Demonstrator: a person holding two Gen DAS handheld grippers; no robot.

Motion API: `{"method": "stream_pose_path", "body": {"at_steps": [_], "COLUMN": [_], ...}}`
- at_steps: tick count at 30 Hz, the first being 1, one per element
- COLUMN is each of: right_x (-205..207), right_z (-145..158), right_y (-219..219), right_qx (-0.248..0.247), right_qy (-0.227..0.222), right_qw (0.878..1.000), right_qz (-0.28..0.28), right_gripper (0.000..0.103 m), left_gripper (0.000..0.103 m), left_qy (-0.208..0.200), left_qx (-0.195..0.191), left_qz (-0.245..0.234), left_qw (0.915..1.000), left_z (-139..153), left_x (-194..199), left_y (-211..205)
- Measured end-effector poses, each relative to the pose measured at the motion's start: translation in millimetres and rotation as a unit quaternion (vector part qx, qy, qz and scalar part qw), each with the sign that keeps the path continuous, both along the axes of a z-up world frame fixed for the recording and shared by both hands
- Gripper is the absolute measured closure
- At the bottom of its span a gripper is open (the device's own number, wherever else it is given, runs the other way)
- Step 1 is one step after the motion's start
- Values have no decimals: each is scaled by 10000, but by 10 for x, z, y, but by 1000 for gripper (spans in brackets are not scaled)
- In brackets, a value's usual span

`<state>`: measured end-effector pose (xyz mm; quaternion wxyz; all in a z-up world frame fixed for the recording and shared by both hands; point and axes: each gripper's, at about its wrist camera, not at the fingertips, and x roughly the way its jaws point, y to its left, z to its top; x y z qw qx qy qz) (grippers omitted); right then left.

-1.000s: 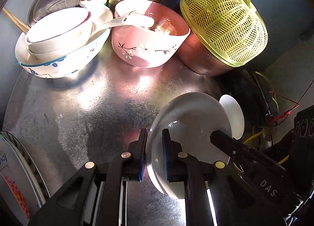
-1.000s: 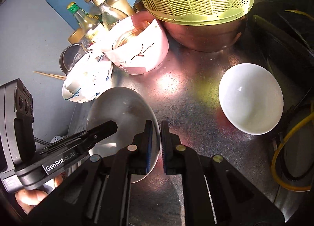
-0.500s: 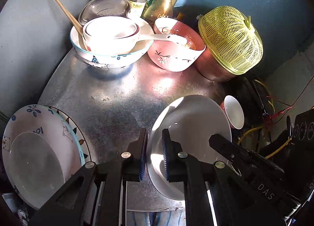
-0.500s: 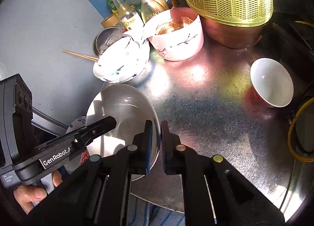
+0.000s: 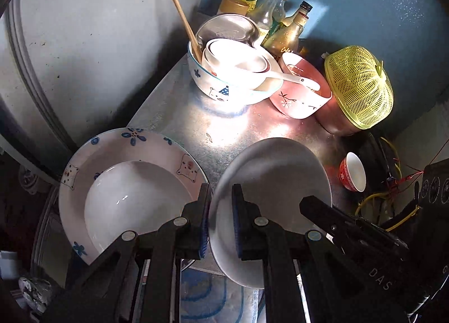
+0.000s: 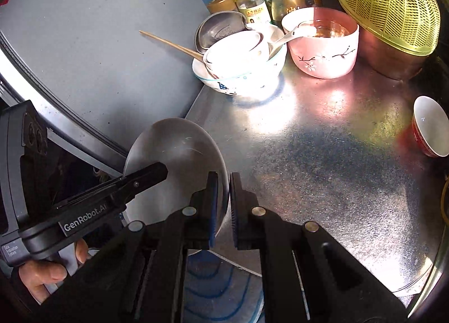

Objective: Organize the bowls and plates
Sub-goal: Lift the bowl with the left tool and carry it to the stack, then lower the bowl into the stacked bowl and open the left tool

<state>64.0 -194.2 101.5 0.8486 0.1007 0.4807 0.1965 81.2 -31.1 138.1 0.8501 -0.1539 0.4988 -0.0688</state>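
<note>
White plate (image 5: pixel 269 180) pinched by rim in both left gripper (image 5: pixel 220 219) and right gripper (image 6: pixel 223 201), jaws nearly shut; since a second ago carried off metal counter (image 6: pixel 322 154); plate stack (image 5: pixel 92 154) now left of jaws, likely next drop spot

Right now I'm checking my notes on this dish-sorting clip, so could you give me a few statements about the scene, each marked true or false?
1. Both tools grip the plain white plate by opposite rim edges. True: the left tool and the right tool are each clamped on it.
2. The small red cup with a white inside stands on the metal tabletop. True.
3. The yellow plastic colander lies in the pink floral bowl. False: it covers a copper-coloured bowl beside it.
4. The bear-patterned plate holds nothing. False: a white dish rests in it.
</note>
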Motion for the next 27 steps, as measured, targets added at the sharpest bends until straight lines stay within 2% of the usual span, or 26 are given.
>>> {"method": "stream_pose_path", "body": {"at_steps": [6, 14, 27], "right_x": [-57, -85, 97], "right_z": [-81, -164, -388], "right_y": [376, 730, 984], "right_qx": [8, 2, -193], "right_qy": [85, 159, 375], "right_qw": [9992, 9971, 9947], "right_qz": [389, 743, 935], "right_gripper": [94, 94, 94], "left_gripper": [90, 90, 90], "left_qy": [101, 175, 359], "left_qx": [70, 121, 376], "left_qz": [375, 706, 828], "left_qw": [9992, 9973, 9952], "left_z": [-78, -148, -349], "left_x": [-165, -321, -152], "left_y": [352, 621, 742]}}
